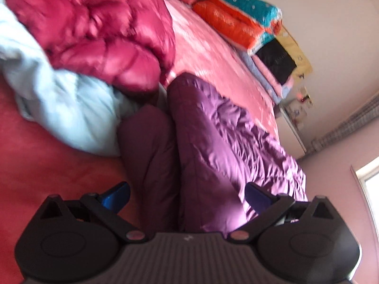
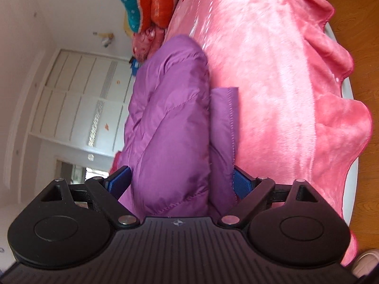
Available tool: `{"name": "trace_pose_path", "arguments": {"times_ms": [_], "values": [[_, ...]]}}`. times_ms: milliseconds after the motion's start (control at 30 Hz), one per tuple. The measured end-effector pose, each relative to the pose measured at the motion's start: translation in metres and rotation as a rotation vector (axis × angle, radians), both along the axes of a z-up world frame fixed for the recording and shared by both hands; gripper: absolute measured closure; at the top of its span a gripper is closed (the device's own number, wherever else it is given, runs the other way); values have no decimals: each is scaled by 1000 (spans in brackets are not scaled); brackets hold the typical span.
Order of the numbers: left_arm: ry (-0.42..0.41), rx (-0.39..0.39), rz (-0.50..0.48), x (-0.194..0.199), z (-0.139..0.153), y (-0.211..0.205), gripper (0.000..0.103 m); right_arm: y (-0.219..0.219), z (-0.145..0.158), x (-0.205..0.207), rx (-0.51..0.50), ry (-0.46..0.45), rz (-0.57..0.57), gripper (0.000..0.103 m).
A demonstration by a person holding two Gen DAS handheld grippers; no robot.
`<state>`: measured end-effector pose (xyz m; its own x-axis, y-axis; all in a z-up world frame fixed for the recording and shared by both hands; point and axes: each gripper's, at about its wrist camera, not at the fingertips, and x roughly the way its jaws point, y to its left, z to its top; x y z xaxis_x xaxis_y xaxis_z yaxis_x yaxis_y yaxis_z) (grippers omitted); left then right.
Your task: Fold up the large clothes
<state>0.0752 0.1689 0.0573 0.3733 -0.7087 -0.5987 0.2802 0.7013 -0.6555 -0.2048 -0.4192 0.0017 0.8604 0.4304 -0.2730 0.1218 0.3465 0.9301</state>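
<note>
Closest to me, the left gripper and the right gripper each stand spread wide around a thick bunch of the purple puffer jacket, though whether either truly pinches it I cannot tell. The jacket lies on the pink blanket; it looks light, soft and slick, so a quilted seam or hem seems the safest hold. Beyond sit a crimson jacket, a pale blue garment, stacked bedding and white walls.
</note>
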Motion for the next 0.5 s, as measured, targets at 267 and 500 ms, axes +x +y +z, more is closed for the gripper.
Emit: {"name": "trace_pose_path", "arguments": {"times_ms": [267,500], "values": [[32,18,-88,14,-18,-25,1,1,10,11,16,7,25,0],[45,-19,-142,26,-24,-40,2,5,16,33,3,9,66,0]]}}
